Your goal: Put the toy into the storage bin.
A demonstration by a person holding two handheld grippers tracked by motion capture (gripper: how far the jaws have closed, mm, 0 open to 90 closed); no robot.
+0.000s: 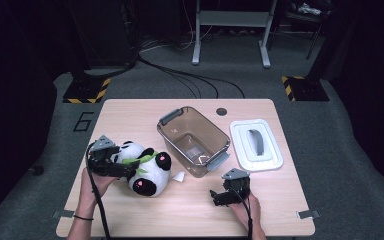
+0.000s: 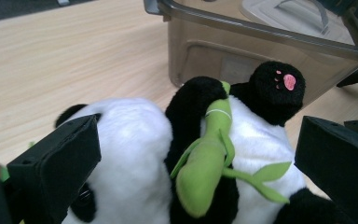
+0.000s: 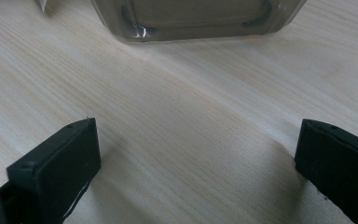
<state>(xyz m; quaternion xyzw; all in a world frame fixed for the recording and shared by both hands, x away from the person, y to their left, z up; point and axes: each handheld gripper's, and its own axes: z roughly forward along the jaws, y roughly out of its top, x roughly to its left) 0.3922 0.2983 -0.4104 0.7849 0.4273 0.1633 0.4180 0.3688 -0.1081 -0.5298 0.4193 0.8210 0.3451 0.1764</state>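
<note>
One panda plush [image 1: 147,171], one bin [image 1: 194,140], one lid [image 1: 256,143], two tongs.

A pale wooden bench [image 1: 130,115] is standing on grey carpet [image 1: 330,125]; beyond the bench, a metal frame [image 1: 232,30] and black cables [image 1: 190,80] are lying in darkness.

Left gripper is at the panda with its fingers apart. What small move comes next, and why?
Probably close the left gripper on the panda: its fingers are spread on either side of the toy's body, not yet squeezing. The open bin stands just beyond, and the right gripper hangs open over bare table.
</note>
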